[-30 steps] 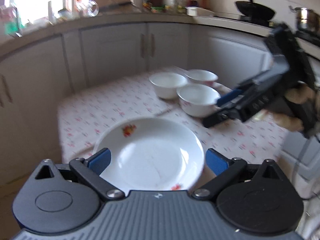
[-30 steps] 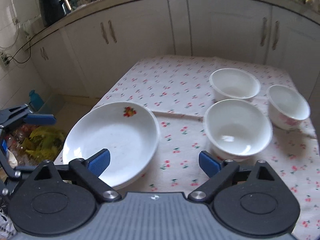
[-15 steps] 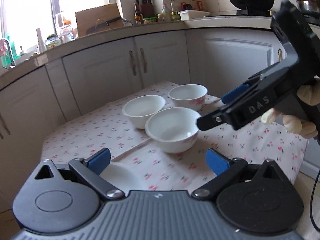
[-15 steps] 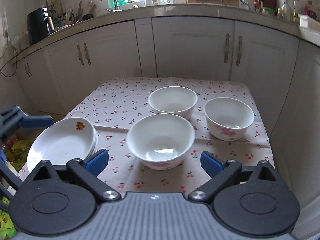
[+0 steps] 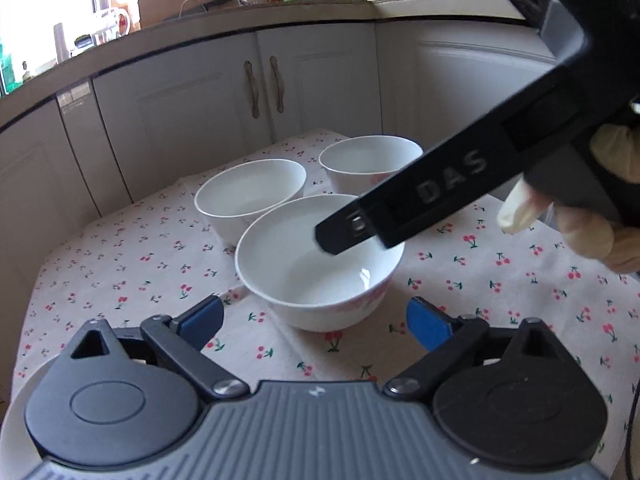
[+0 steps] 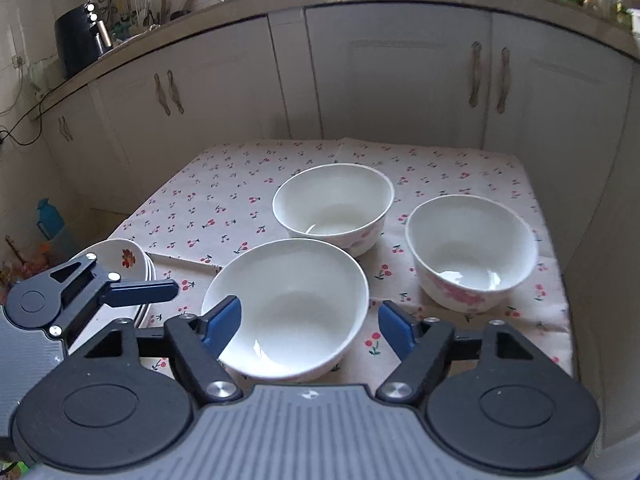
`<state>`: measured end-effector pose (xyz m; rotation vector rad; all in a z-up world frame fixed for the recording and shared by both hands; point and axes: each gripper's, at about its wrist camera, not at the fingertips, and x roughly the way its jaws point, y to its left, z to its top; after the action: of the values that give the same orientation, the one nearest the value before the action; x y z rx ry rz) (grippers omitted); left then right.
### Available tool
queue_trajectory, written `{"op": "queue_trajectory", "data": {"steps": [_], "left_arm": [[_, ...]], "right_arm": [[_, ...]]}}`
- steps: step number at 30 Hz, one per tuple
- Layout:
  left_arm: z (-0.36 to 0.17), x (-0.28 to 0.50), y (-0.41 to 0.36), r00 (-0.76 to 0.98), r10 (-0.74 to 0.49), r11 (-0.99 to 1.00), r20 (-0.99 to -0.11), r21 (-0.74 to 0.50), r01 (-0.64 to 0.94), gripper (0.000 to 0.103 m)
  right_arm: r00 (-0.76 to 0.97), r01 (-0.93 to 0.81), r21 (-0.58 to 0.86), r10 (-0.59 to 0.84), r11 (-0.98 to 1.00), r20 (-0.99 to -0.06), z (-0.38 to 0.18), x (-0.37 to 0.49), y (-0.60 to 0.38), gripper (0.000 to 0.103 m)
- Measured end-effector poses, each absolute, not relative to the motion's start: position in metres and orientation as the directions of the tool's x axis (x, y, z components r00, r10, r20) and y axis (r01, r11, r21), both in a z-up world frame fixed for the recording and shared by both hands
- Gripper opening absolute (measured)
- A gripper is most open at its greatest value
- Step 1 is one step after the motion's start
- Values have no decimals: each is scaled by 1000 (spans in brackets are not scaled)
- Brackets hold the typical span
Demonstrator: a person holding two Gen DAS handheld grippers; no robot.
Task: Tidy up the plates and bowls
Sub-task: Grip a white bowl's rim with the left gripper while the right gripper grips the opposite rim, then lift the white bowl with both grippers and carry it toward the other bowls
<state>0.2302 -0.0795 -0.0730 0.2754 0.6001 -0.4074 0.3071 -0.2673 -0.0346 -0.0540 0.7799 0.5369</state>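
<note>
Three white bowls with pink flowers stand on the cherry-print tablecloth [image 6: 224, 184]. The near bowl [image 6: 292, 308] sits between the blue pads of my right gripper [image 6: 309, 324], whose jaws are closing. The left pad is at the rim and the right pad [image 6: 394, 328] stands a little off the wall. The other bowls are behind [image 6: 334, 204] and to the right [image 6: 470, 248]. My left gripper [image 5: 314, 324] is open and narrowing with nothing between its pads, just short of the near bowl [image 5: 304, 272]. Stacked white plates [image 6: 128, 256] lie under it at the table's left edge.
One black finger of my right gripper [image 5: 420, 196] crosses above the near bowl, held by a gloved hand [image 5: 580, 236]. White cabinets [image 6: 400, 80] surround the table closely at the back and right. The counter above carries bottles and a black appliance [image 6: 80, 44].
Both grippers swung from over the plates to the bowls. The right gripper came down around the near bowl and its jaws narrowed. The left gripper's jaws narrowed slightly.
</note>
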Motion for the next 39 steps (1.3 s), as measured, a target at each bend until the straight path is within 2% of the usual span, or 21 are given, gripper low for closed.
{"op": "queue_trajectory", "data": {"steps": [4, 14, 24, 39], "left_arm": [[-78, 238, -85, 733, -311, 882, -605, 105, 460, 89], [-85, 249, -85, 738, -308, 888, -600, 96, 449, 88], [-81, 247, -83, 719, -324, 878, -615, 87, 470, 87], [-60, 196, -75, 687, -362, 829, -630, 120, 546, 87]], "right_arm": [[570, -475, 162, 442, 865, -693, -42, 322, -264, 72], [548, -474, 209, 472, 855, -691, -52, 342, -262, 61], [541, -457, 235, 478, 858, -692, -47, 333, -266, 59], [524, -430, 274, 485, 860, -701, -31, 279, -269, 60]]}}
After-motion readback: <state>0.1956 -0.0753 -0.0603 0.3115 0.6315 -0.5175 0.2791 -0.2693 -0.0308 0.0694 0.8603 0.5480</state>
